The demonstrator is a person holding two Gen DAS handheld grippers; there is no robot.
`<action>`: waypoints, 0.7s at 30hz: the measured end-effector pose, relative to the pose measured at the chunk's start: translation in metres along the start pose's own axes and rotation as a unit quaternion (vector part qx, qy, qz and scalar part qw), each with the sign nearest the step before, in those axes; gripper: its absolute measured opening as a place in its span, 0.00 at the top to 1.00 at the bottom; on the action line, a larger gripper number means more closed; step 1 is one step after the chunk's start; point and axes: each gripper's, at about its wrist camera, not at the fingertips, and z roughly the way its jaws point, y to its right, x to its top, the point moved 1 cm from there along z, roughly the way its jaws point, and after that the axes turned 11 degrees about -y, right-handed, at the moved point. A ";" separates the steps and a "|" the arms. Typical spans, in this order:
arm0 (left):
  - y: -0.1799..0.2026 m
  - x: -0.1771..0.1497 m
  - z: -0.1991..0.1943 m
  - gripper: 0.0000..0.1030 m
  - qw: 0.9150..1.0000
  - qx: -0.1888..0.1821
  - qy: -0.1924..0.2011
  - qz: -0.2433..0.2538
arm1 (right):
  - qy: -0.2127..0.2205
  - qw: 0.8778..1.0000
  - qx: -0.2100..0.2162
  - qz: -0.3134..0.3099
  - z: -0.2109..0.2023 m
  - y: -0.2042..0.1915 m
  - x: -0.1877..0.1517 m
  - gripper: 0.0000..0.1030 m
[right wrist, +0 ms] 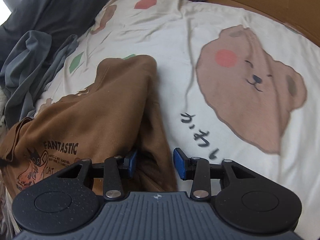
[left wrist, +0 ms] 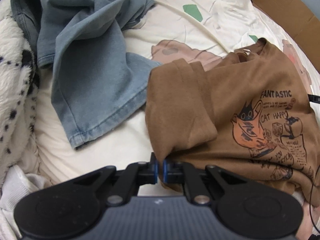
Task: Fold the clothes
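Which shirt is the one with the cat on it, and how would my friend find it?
Look at the cream bear-print bedsheet. Beside the crumpled blue denim garment lies the brown T-shirt, its corner pinched by the left gripper. Only it is brown, with an orange cartoon cat and the word FANTASTIC printed on it.

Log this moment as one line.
left claw: shut on brown shirt hem | right claw: open over shirt edge

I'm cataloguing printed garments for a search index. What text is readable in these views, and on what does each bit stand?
"FANTASTIC": brown T-shirt, above the cat drawing.
"CAT HAPPY": same shirt, right of the cat.
Small print under "FANTASTIC" and lower on the graphic: too small to read.
Dark handwritten characters on the bedsheet, beside the bear: blurred, not readable.
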 end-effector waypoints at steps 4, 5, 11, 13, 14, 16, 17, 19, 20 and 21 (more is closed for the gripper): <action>-0.001 0.010 0.006 0.91 1.000 -0.007 0.004 -0.011 | 0.015 1.000 0.003 0.004 -0.004 0.003 0.004 0.98; 0.000 0.012 0.008 0.91 1.000 -0.006 0.003 -0.011 | 0.020 1.000 0.006 0.005 -0.009 0.006 0.003 0.98; 0.015 0.023 0.024 0.85 1.000 -0.003 -0.007 0.010 | 0.055 0.997 -0.011 0.049 -0.053 0.032 -0.007 0.99; 0.017 0.025 0.026 0.84 1.000 -0.003 -0.002 0.014 | 0.074 0.994 -0.024 0.082 -0.072 0.046 -0.015 0.99; 0.018 0.026 0.027 0.82 1.000 -0.002 0.001 0.015 | 0.080 0.992 -0.034 0.093 -0.082 0.051 -0.021 0.99; 0.018 0.027 0.027 0.80 1.000 -0.005 0.012 0.015 | 0.087 0.989 -0.057 0.103 -0.101 0.061 -0.032 0.99; 0.018 0.027 0.027 0.78 1.000 -0.009 0.019 0.012 | 0.091 0.988 -0.062 0.111 -0.110 0.067 -0.038 0.99; 0.017 0.027 0.026 0.70 0.999 -0.018 0.033 0.006 | 0.100 0.985 -0.076 0.121 -0.130 0.075 -0.050 0.99; 0.018 0.027 0.025 0.62 0.999 -0.022 0.038 0.001 | 0.104 0.983 -0.086 0.121 -0.139 0.077 -0.055 0.99; 0.019 0.027 0.025 0.58 0.999 -0.025 0.042 -0.004 | 0.109 0.981 -0.092 0.128 -0.147 0.079 -0.061 0.99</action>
